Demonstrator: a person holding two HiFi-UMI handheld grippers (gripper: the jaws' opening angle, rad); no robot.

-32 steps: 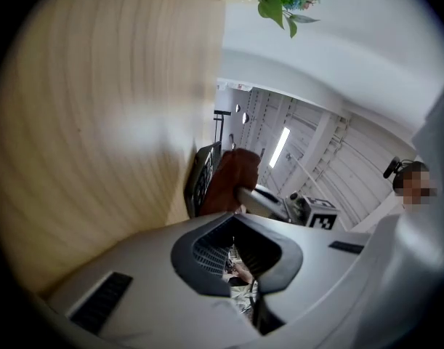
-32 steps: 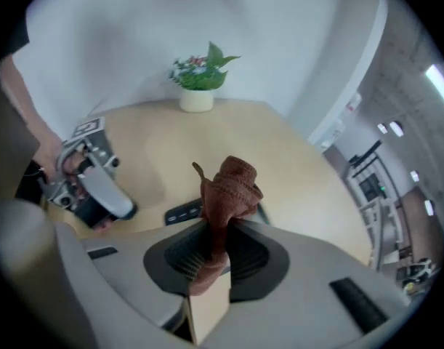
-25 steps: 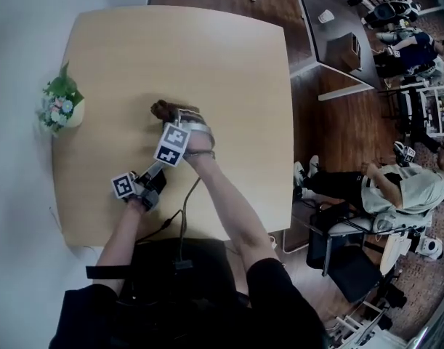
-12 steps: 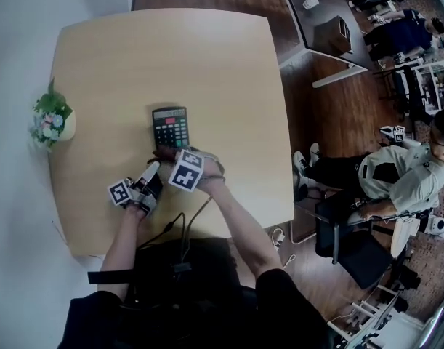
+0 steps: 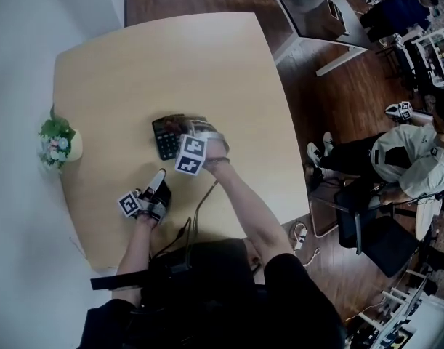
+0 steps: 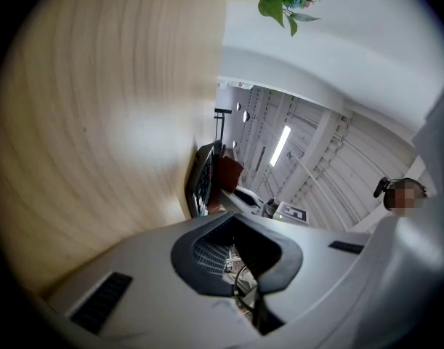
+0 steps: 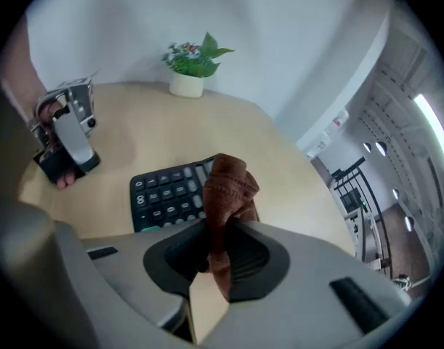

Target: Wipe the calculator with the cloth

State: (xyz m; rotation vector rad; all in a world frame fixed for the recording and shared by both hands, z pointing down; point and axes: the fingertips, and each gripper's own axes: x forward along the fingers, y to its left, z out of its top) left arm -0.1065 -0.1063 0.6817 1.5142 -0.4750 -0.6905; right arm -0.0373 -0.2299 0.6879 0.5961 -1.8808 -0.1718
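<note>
A black calculator [image 5: 166,140] lies flat on the light wooden table [image 5: 171,57]; the right gripper view shows its keys [image 7: 163,195]. My right gripper [image 7: 222,231] is shut on a bunched brown cloth [image 7: 227,187], whose free end rests on the calculator's right part. In the head view this gripper [image 5: 192,133] covers the calculator's right side. My left gripper [image 5: 158,180] lies low on the table just short of the calculator, shut and empty [image 6: 232,227]. From there the calculator [image 6: 202,180] shows edge-on, with the cloth [image 6: 229,174] behind it.
A small potted plant [image 5: 56,140] stands at the table's left edge, also visible as the plant [image 7: 192,64] by the white wall. A cable [image 5: 200,209] trails over the near edge. A seated person [image 5: 403,158] and a dark desk [image 5: 309,9] are off to the right.
The right gripper drew back with the cloth toward the near side, baring the calculator, then moved forward again over its right part. The left gripper has stayed where it was.
</note>
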